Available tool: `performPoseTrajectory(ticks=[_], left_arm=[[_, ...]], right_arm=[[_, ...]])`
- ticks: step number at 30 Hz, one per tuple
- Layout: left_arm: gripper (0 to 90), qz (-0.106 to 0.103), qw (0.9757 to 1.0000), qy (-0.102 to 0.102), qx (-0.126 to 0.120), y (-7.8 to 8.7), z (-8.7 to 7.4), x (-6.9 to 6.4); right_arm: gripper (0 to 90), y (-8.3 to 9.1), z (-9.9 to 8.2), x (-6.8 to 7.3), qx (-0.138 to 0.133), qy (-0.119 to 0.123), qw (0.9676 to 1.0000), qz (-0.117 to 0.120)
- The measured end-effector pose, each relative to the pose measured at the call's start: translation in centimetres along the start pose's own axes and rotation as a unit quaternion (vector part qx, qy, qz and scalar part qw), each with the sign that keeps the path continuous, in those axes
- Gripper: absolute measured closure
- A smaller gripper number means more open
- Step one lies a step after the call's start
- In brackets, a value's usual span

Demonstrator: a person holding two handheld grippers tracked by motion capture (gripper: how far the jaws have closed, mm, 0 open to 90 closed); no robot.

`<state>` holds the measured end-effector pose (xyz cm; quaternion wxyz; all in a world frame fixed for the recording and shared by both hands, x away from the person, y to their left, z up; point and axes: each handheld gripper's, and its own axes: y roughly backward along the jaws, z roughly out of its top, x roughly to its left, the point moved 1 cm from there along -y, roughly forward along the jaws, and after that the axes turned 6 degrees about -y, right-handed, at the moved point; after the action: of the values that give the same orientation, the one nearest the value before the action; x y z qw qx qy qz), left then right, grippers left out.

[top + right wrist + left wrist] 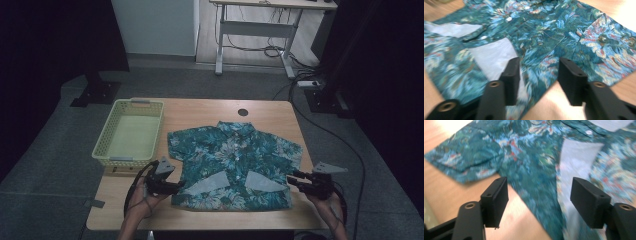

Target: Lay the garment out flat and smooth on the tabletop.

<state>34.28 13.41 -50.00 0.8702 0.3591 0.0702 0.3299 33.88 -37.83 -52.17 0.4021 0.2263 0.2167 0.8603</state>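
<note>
A teal floral short-sleeved shirt (235, 155) lies flat on the wooden table (200, 107), collar at the far side. Two pale triangles of its inside (207, 184) show where the lower front is turned back. My left gripper (181, 186) sits at the shirt's lower left corner, open, its jaws apart over the cloth edge (539, 192) without pressing on it. My right gripper (292, 180) is at the lower right edge, also open, with the hem and bare table between its jaws (539, 72). A hand holds each gripper from the near edge.
A pale yellow-green plastic basket (102, 145) stands at the table's left, close to my left gripper. A small dark round hole (243, 112) marks the table's far side. Beyond are a desk frame (260, 30) and floor cables (320, 120).
</note>
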Motion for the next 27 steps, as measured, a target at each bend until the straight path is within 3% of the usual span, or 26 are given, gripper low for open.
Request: performPoseTrajectory(ticks=[6,9,13,16,19,27], left_arm=[[23.4,-0.002,0.9996,-0.008,0.029,-3.6,1.5,0.8],[23.5,-0.005,0.9993,0.003,0.036,-5.2,1.5,1.4],[23.9,0.002,0.9986,0.019,0.049,-6.9,0.9,2.3],[24.5,0.019,0.9973,0.018,0.069,-7.9,0.4,2.8],[24.1,0.017,0.9974,0.036,0.060,-8.5,0.3,3.4],[24.2,0.039,0.9958,0.060,0.057,-10.2,1.4,6.0]], right_arm=[[33.2,-2.9,1.2,-0.4,0.031,-0.005,0.9993,-0.022],[30.4,-4.1,1.5,-1.1,0.041,-0.010,0.9980,-0.047],[27.1,-5.5,1.4,-2.1,0.062,-0.022,0.9944,-0.083],[26.7,-6.6,1.0,-2.7,0.084,-0.011,0.9906,-0.107],[26.3,-7.1,1.1,-3.1,0.078,-0.009,0.9906,-0.112],[27.2,-9.4,3.3,-5.1,0.076,-0.018,0.9896,-0.121]])
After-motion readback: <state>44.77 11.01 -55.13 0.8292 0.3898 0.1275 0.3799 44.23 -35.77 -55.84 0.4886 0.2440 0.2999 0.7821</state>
